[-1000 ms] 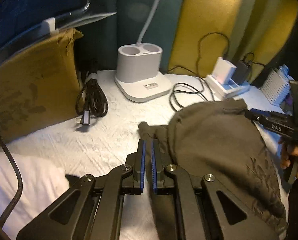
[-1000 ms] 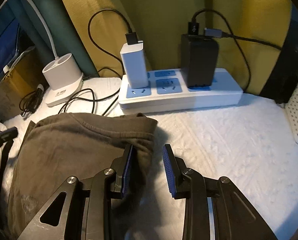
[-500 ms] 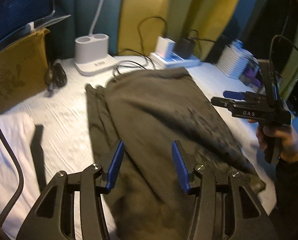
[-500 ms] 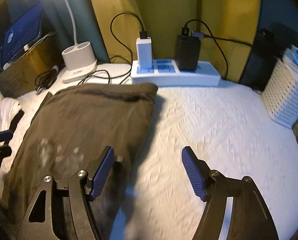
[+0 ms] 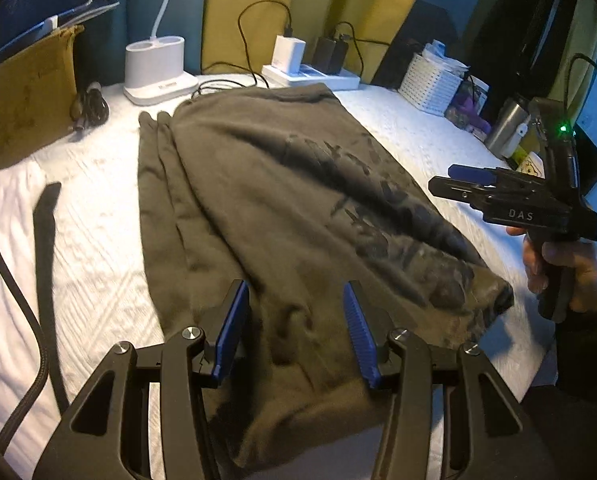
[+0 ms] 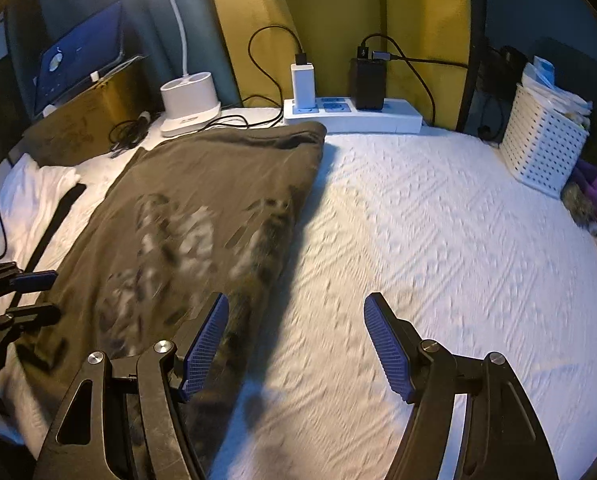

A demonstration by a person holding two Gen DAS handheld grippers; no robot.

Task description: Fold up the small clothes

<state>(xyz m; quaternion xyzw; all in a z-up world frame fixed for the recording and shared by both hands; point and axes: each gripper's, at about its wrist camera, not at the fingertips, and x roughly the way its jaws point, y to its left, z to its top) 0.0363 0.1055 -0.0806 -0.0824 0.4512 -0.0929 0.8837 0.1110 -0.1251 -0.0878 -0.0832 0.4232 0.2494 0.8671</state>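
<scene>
Olive shirt flat, seemingly folded | left tongs agape, empty | right tongs agape, empty

"DAS" — white letters on the black body of the right tongs — nothing else can be read.

- shirt: olive-brown, dark blurred print
- bedcover: white, chevron texture
- gripper pads: blue, on black frames
- basket: white, perforated
- curtain: yellow and teal panels
- power strip: white, blue sockets
</scene>
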